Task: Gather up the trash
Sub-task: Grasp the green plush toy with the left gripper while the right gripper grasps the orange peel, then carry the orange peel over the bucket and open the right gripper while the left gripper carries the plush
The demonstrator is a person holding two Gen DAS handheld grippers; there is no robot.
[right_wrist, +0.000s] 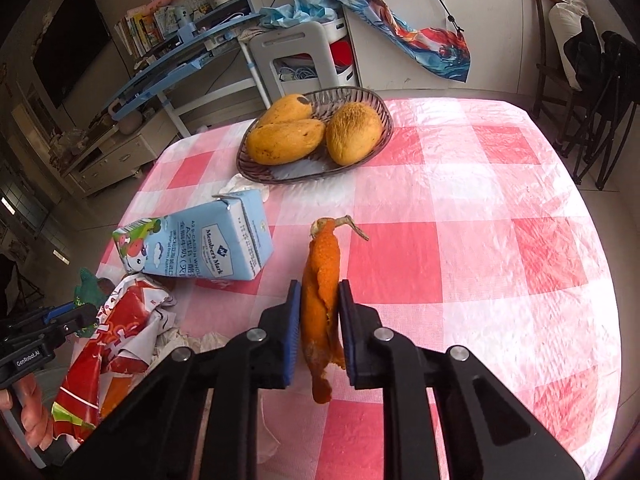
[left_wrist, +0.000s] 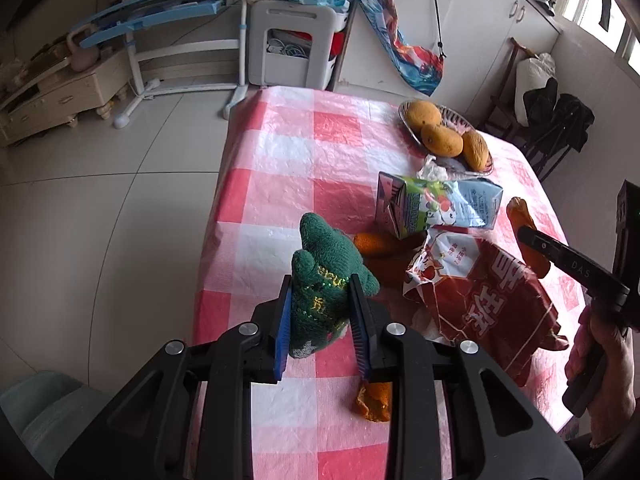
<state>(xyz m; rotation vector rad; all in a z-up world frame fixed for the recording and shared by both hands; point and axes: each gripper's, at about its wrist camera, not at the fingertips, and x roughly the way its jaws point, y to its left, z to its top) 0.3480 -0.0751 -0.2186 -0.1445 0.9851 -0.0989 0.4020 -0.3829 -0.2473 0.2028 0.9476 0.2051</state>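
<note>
My left gripper (left_wrist: pixel 320 284) is shut on a green knitted toy (left_wrist: pixel 320 248), held just over the near left part of the checked table. In the right wrist view my right gripper (right_wrist: pixel 320 286) is shut on a long strip of orange peel (right_wrist: pixel 322 256) with a dry stalk at its far end. Between the two lie a crumpled red and white snack bag (left_wrist: pixel 480 288) and a blue milk carton (left_wrist: pixel 436 204) on its side. Another piece of orange peel (left_wrist: pixel 374 402) lies under my left gripper's right finger, and more peel (left_wrist: pixel 376 244) shows beside the bag.
A wicker basket (right_wrist: pixel 312 176) with three mangoes stands at the far side of the table, a crumpled tissue (left_wrist: pixel 434 168) in front of it. The pink checked cloth (right_wrist: pixel 500 240) is bare to the right. A person's hand (left_wrist: pixel 600 352) holds the right gripper's handle. Dark chairs (right_wrist: pixel 600 80) stand beyond.
</note>
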